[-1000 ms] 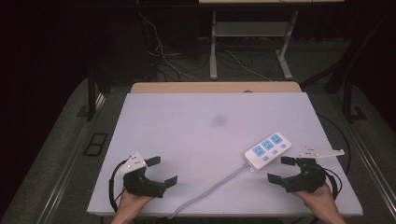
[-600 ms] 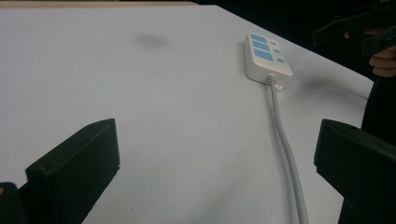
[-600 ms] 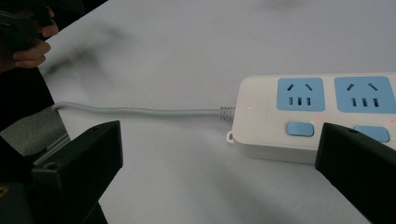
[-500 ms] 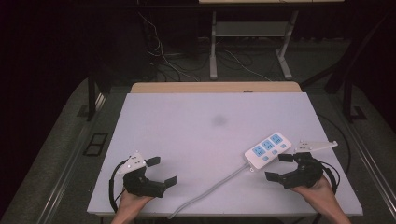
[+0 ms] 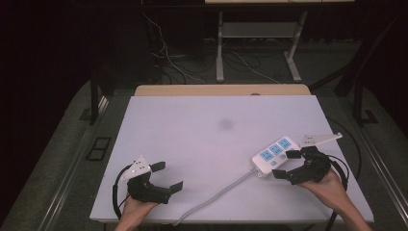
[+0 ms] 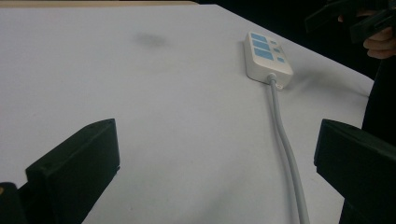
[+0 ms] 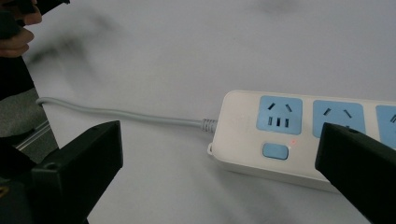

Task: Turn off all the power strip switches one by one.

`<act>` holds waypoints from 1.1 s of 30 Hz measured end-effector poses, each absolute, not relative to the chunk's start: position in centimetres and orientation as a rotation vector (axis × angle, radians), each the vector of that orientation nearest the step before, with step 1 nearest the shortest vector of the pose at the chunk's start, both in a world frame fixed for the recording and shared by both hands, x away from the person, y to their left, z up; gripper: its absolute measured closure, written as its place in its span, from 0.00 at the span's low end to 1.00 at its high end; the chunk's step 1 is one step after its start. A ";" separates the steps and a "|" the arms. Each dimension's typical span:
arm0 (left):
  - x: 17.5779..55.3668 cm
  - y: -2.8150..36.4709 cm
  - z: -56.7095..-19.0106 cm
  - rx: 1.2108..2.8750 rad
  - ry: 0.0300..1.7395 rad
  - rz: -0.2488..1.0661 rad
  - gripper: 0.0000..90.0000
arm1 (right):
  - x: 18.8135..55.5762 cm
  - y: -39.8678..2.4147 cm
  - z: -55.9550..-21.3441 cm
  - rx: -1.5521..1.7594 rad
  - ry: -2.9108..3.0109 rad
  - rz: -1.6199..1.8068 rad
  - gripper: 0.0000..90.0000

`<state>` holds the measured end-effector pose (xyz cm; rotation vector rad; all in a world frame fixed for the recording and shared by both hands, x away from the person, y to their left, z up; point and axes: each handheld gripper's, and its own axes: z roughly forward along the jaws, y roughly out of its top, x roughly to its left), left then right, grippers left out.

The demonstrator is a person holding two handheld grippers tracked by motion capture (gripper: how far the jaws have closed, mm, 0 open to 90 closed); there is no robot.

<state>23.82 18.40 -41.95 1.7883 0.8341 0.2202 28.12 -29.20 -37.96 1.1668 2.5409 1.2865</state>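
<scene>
The left gripper (image 5: 168, 176) rests near the table's (image 5: 192, 130) front left edge, jaws spread wide with nothing between them. A grey cord (image 5: 216, 195) runs from the front edge up to a white power strip (image 5: 274, 154) with blue sockets, lying right of centre. The right gripper (image 5: 287, 165) sits just beside the strip's near end, jaws released and wide, holding nothing.

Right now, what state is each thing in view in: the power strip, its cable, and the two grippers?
Power strip: flat on the table, sockets up and unoccupied, small red light lit beside its switch.
Cable: attached to the strip, trailing loose off the table's near edge.
Left gripper: open, holding nothing, low over the table.
Right gripper: open, holding nothing, close beside the strip.
</scene>
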 end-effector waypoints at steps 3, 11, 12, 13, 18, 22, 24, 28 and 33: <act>23.8 18.4 -41.9 1.788 0.835 0.220 0.00 | 28.4 -29.2 -37.7 1.155 2.552 1.272 0.01; 23.8 18.3 -42.0 1.789 0.833 0.219 0.00 | 29.5 -29.2 -37.3 1.127 2.584 1.236 0.01; 23.9 18.3 -42.0 1.790 0.833 0.219 0.00 | 29.6 -29.3 -37.2 1.127 2.589 1.232 0.01; 23.8 18.3 -42.0 1.790 0.833 0.219 0.00 | 29.8 -29.3 -37.1 1.121 2.592 1.228 0.01; 23.9 18.3 -42.0 1.790 0.836 0.220 0.00 | 30.4 -29.1 -36.9 1.100 2.605 1.198 0.01; 23.9 18.3 -42.0 1.790 0.836 0.220 0.00 | 30.9 -29.0 -36.9 1.087 2.618 1.184 0.01; 23.9 18.3 -42.0 1.790 0.836 0.220 0.00 | 31.2 -29.0 -36.9 1.078 2.624 1.183 0.01; 23.9 18.3 -42.0 1.792 0.833 0.221 0.00 | 31.6 -28.8 -37.2 1.061 2.634 1.178 0.01; 23.9 18.3 -42.0 1.788 0.834 0.221 0.00 | 32.1 -28.8 -37.6 1.053 2.647 1.156 0.01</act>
